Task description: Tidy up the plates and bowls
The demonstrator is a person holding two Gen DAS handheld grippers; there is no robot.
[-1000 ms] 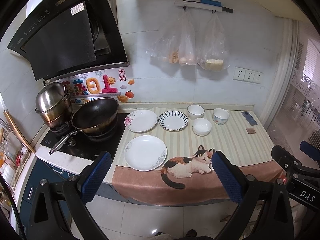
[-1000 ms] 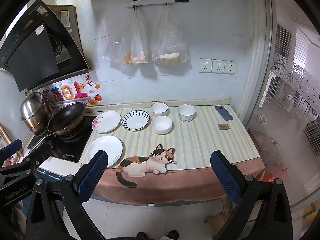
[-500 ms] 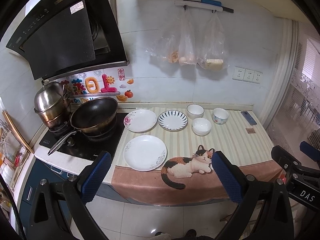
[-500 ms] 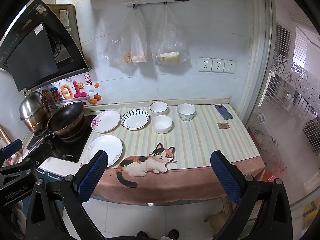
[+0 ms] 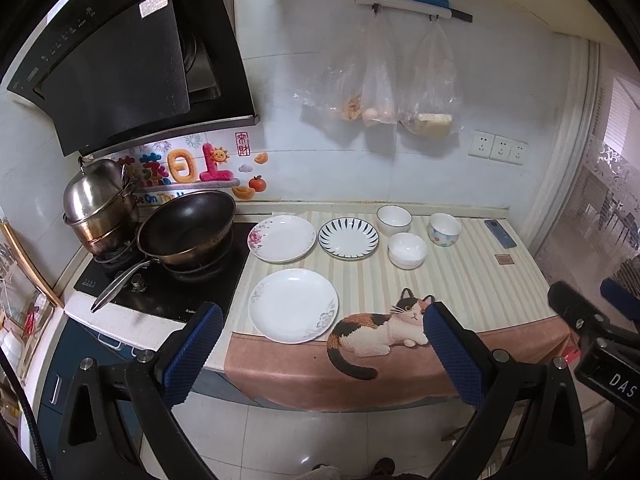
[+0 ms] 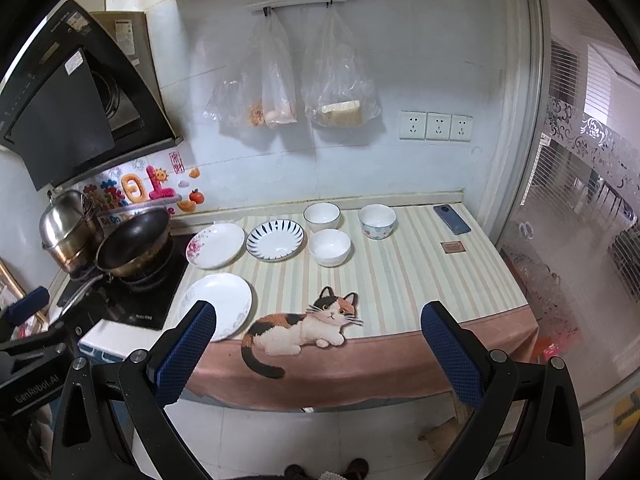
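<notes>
Soft daylight enters from the right; heavy fisheye bending, dark corners, sharp focus throughout.

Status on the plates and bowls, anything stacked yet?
Done: nothing; three plates and three bowls lie separate on the counter. In hand: nothing; left hand-held gripper and right hand-held gripper are open, short of the counter. Left: stack everything, e.g. the rim-patterned white plate and plain white bowl.

My counter wears a striped cloth with a cat print. On it lie three plates: white, floral, blue-striped. Beside them sit three bowls, a phone and a small brown card.
</notes>
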